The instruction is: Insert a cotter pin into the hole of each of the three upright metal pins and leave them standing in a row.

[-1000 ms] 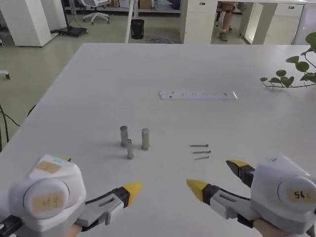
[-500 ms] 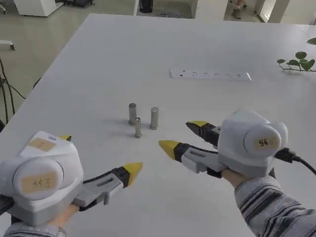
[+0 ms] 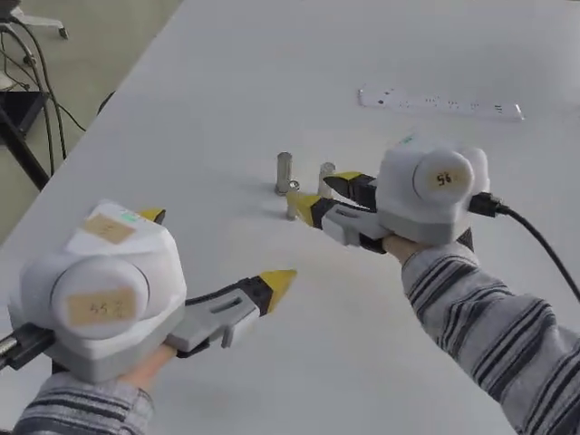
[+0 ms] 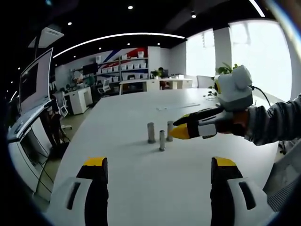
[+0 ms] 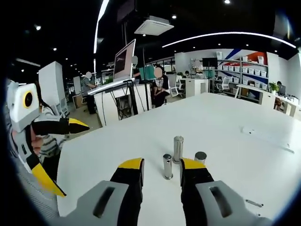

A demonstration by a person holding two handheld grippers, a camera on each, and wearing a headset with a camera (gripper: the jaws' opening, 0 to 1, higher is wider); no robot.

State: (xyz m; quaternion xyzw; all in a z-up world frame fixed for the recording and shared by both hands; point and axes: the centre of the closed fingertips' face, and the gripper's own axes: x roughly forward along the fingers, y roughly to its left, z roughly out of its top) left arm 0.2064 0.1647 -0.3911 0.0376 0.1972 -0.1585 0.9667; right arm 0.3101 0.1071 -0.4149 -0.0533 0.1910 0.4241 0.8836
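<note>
White power strip (image 3: 441, 104) on the white workbench (image 3: 217, 82), dark cables (image 3: 23, 50) on the floor beside it

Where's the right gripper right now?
In the head view the right gripper is mid-table, jaws open, tips reaching the three upright metal pins from their right, with the power strip beyond.

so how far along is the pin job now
Nothing done: three pins stand clustered, none visibly fitted. In hand: right hand-held gripper open, tips by the pins; left hand-held gripper open, empty. Left: all three cotter pins, then the row.
</note>
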